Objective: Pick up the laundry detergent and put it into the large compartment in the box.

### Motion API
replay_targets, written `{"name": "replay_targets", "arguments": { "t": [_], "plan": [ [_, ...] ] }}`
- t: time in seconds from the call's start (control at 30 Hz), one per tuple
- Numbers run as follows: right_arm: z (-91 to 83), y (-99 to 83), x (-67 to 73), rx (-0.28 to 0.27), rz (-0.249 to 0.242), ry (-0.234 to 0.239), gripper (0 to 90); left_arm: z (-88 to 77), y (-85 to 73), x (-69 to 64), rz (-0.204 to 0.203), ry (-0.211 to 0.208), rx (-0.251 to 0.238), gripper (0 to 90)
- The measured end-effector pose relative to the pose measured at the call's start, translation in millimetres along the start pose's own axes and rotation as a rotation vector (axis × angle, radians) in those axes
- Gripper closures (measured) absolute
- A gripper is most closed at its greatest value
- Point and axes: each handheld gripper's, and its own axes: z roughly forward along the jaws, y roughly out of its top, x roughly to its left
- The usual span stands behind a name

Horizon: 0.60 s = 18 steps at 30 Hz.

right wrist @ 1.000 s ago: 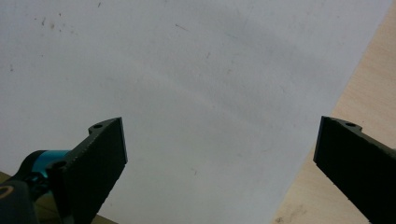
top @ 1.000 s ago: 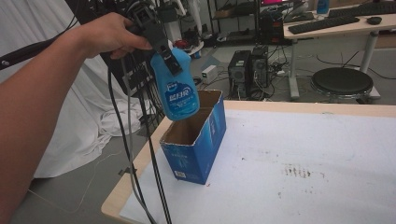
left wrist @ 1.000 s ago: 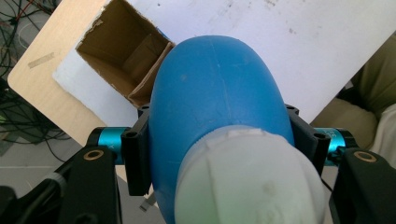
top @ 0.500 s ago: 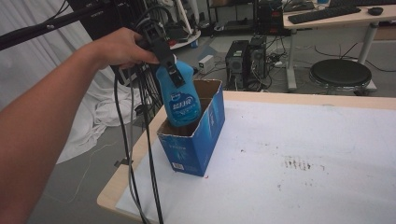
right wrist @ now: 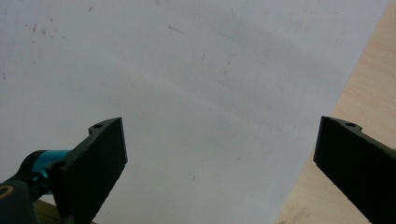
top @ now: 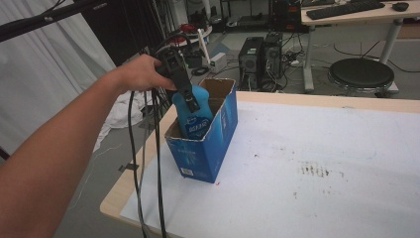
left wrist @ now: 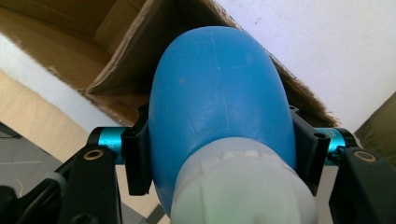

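Blue bottle (top: 194, 115) is pinched near its neck by the left gripper (left wrist: 219, 154) jaws, lower half sunk into the open cardboard box (top: 208, 148) at the counter's (top: 317, 163) left edge. Right gripper (right wrist: 219, 168) jaws are spread wide over bare white counter w/ wood edge beside.

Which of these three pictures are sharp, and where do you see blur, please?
High view: fairly sharp and evenly lit, the blue box and bottle label legible-ish, the background softer. Left gripper view: the bottle's white cap sits so close that it blurs, while the box's torn cardboard edges stay crisp. Right gripper view: the jaws look sharp over the evenly lit white table cover.
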Motion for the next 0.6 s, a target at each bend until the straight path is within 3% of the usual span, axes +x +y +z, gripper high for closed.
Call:
{"name": "replay_targets", "arguments": {
  "t": [0.6],
  "plan": [
    [5.5, 1.0, 2.0, 0.003, -0.01, 0.005, 1.7, 43.6, -3.2, -0.5, 0.006, -0.002, 0.064, 37.4]
  ]
}}
